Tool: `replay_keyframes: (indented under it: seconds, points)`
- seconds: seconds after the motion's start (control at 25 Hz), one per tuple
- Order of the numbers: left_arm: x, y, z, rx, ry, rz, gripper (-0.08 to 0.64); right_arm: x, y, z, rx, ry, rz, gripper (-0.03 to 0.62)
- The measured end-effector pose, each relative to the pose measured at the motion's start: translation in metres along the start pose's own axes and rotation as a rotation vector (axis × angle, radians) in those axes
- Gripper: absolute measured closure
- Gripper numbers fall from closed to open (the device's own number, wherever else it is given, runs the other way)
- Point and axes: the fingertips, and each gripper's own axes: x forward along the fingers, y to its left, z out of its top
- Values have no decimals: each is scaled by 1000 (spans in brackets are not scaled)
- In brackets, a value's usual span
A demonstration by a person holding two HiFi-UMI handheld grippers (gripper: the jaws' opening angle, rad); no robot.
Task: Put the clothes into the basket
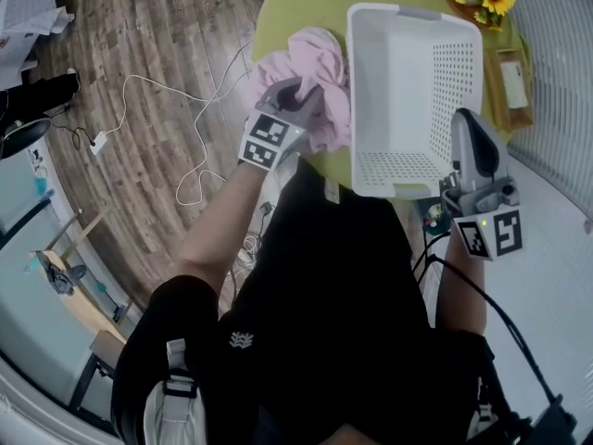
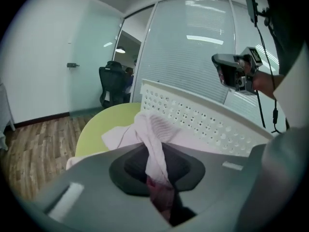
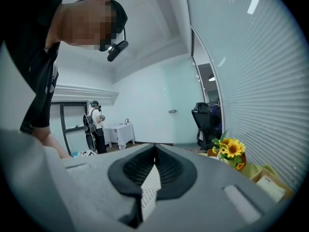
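My left gripper (image 2: pixel 157 164) clamps a fold of the pink clothes (image 1: pixel 313 61), heaped on the green table (image 1: pixel 295 6) beside the empty white basket (image 1: pixel 413 13), whose wall my right gripper (image 3: pixel 153 179) pinches, so the lift and drop remain.

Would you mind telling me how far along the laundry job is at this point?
Done: nothing yet; the white basket looks empty. In hand: the left hand-held gripper is shut on a fold of the pink clothes, which lie on the green table beside it; the right hand-held gripper grips the basket's wall. Left: lifting the clothes in.
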Motion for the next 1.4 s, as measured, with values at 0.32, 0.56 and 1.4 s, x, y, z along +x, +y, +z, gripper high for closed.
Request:
replay_keyframes:
  seconds: [0.32,0.56,1.4]
  points:
    - [-45,-12,29,-99,-98,3,508,-18,12,22,-9,-49,15,591]
    - [-100,-20,74,-71,-218,29,508,-34,30,37,-24,-94,30,591]
    - [-191,-80,255,24,-503,-72,529,-71,25,105,-39,-235,28,591]
